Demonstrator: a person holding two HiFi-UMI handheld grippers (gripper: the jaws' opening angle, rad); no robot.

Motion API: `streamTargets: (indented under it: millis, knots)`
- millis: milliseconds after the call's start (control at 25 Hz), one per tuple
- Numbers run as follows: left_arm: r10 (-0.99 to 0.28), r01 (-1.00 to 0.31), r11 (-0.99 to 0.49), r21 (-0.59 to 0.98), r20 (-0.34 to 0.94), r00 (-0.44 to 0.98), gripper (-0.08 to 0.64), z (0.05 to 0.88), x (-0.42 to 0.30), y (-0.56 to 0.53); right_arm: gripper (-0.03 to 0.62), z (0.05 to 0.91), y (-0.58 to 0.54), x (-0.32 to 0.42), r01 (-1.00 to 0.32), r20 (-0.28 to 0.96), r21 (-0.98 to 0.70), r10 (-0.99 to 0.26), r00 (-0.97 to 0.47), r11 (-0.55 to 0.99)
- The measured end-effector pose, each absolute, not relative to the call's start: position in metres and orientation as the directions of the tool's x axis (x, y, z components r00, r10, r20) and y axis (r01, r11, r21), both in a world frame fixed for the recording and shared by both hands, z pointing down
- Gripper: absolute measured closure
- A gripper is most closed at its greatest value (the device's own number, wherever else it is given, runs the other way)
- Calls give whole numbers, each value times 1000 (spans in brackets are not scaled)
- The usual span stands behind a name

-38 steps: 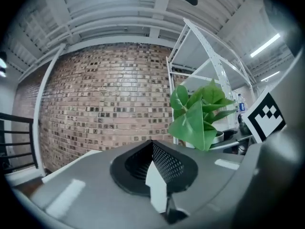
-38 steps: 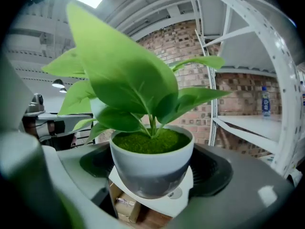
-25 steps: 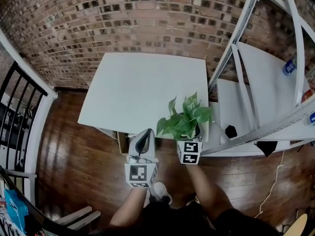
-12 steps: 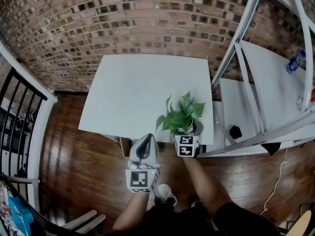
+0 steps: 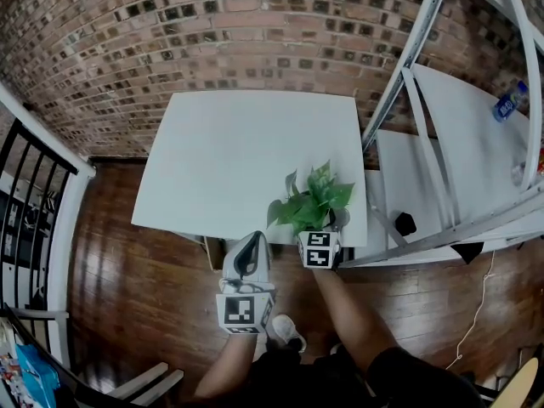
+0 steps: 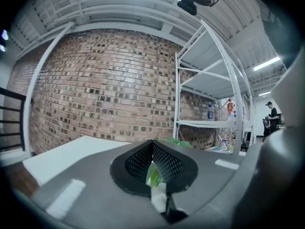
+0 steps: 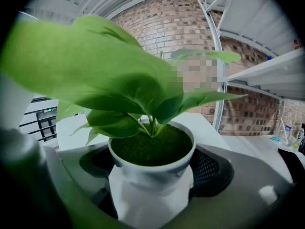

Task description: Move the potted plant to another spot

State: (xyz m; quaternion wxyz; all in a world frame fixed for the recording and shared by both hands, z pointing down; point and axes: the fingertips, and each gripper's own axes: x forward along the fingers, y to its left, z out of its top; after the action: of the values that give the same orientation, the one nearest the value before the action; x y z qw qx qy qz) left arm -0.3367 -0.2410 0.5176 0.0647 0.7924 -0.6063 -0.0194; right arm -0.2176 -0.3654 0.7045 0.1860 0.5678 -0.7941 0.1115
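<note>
The potted plant point(image 5: 313, 201), green leaves in a white pot point(image 7: 151, 168), is over the near right corner of the white table point(image 5: 246, 151). My right gripper point(image 5: 327, 226) is shut on the pot, its mesh pads point(image 7: 209, 171) against both sides. The leaves hide the pot's base, so I cannot tell whether it touches the tabletop. My left gripper point(image 5: 251, 240) is held level just off the table's near edge, left of the plant. Its jaws point(image 6: 153, 149) are shut and hold nothing.
A white metal shelf rack point(image 5: 442, 168) stands right against the table, with a small black object point(image 5: 405, 223) on a low shelf and a bottle point(image 5: 507, 104) higher up. A brick wall backs the table. A black railing point(image 5: 34, 194) runs at the left over wooden floor.
My right gripper has come down with the plant toward the table's near right corner. The left gripper has stayed where it was.
</note>
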Motion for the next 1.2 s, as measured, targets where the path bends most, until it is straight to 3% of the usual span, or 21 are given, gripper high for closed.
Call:
streamTargets:
  millis: [200,400,640,680,920,1120,1200]
  knots:
    - [-960,-956,-265,128,54,273,546,519,-329,-238,117,711,-364,-216,-939,424,15,-853,-305,344]
    - [-960,-956,-265,129,59,274,546,513,-323,-234,29,716,-355,-212,-935,455,-10,-830,-321,356]
    - [-964,-960,-250,130,60,259,546,514,-318,-222,44,693,-300,-186,-937,448,17,-840,-304,349]
    - [-964,-960,-250,129,60,259,546,512,-315,-220,69,683,-287,-182,-934,442,19,-842,-311,356]
    - [-965,-960,-247,129,63,256,546,507,-293,-204,373,601,-227,-157,-923,336,48,-877,-345,382]
    - [-963,-959,-256,125,55,264,546,494,-269,-192,580,540,-217,-141,-928,238,58,-908,-346,369]
    - [-962,-957,-263,124,48,270,546,489,-259,-187,590,519,-215,-139,-926,213,52,-911,-355,373]
